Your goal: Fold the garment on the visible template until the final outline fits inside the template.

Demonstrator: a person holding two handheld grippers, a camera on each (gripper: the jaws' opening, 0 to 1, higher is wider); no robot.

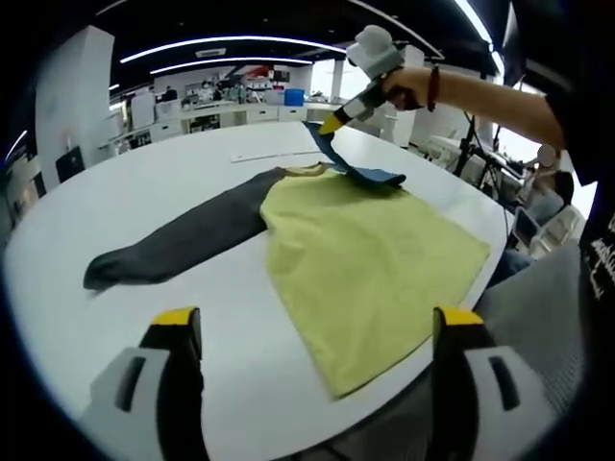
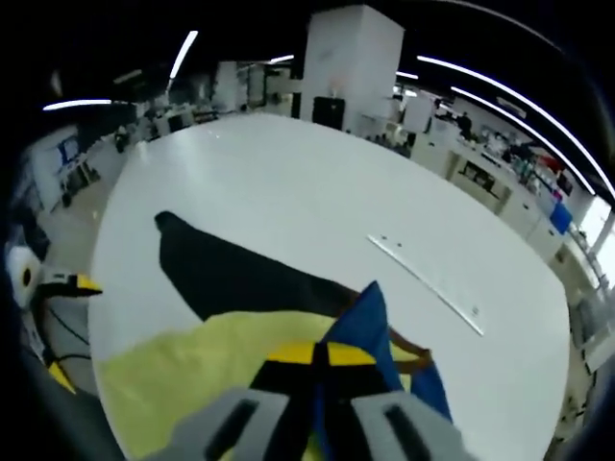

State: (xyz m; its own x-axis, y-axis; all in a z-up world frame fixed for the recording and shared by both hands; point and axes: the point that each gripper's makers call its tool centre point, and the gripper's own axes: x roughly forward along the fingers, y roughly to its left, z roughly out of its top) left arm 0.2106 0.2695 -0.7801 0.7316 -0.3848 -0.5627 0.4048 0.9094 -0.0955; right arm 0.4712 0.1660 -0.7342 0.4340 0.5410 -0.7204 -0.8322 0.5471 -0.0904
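A garment lies flat on the white table: a yellow-green body, a dark grey sleeve stretched out to the left, and a blue sleeve at the far side. My right gripper is shut on the blue sleeve and holds its end lifted off the table. In the right gripper view the jaws pinch the blue sleeve above the yellow-green body and the dark sleeve. My left gripper is open near the table's front edge, holding nothing.
A thin white strip lies on the table beyond the garment. A person's arm reaches in from the right. Benches and shelves stand behind the table. The table's rounded edge runs close under the left jaws.
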